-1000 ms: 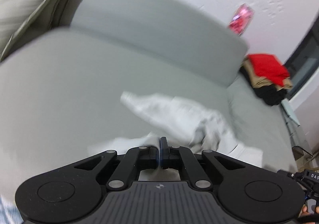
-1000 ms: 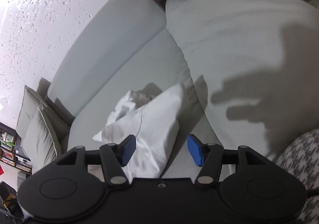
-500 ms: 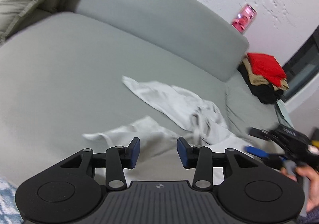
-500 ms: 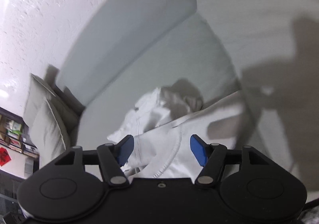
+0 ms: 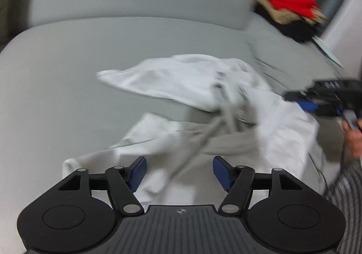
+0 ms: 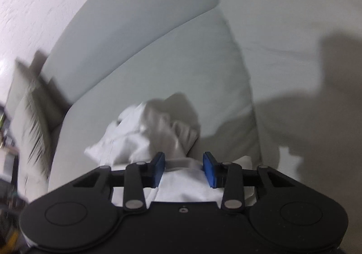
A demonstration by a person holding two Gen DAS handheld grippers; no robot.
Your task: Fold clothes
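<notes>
White garment, crumpled, on grey sofa seat.

Item: white garment (image 5: 203,104) lying rumpled near the front of the grey sofa (image 5: 135,34) seat cushion, one sleeve stretched left. Left tool (image 5: 179,172): blue pads wide apart and opening, poised over the near cloth, not pressing it. Right tool (image 6: 183,167): jaws closing, a band of the garment's edge between the pads, not yet pinched. Far right: pile of clothes (image 5: 289,9), red on top.

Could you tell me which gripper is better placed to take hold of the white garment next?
Right. The right gripper already has a fold of the white garment between its closing fingers. The left gripper is opening above cloth, gripping nothing.
</notes>
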